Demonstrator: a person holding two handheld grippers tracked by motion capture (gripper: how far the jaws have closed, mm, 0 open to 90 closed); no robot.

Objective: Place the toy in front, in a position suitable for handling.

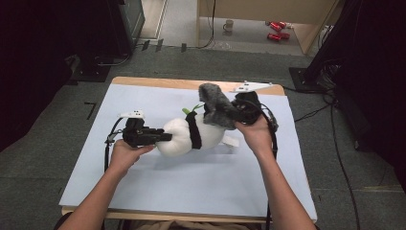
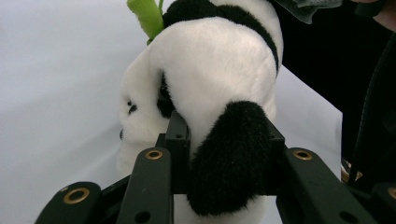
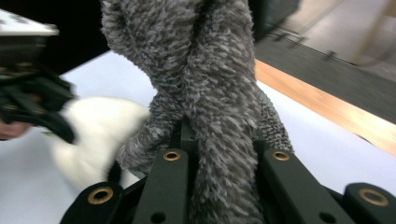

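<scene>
A white and black plush panda (image 1: 184,136) lies on its side in the middle of the pale sheet (image 1: 191,187). A green leaf piece (image 1: 186,110) sticks out near its black band. My left gripper (image 1: 165,137) comes in from the left, shut on the toy. In the left gripper view the jaws (image 2: 229,140) press on a black furry limb (image 2: 233,158) of the panda (image 2: 219,60). My right gripper (image 1: 235,116) is at the toy's far right end, shut on a grey fuzzy cloth (image 1: 215,103). That cloth (image 3: 210,70) rises between its jaws (image 3: 219,140), above the blurred panda (image 3: 93,135).
The table's wooden far edge (image 1: 158,82) borders grey carpet. A mug (image 1: 229,25) and red cans (image 1: 276,29) lie on the floor beyond. Cables (image 1: 335,139) run along the table's right side, with dark equipment at both upper corners.
</scene>
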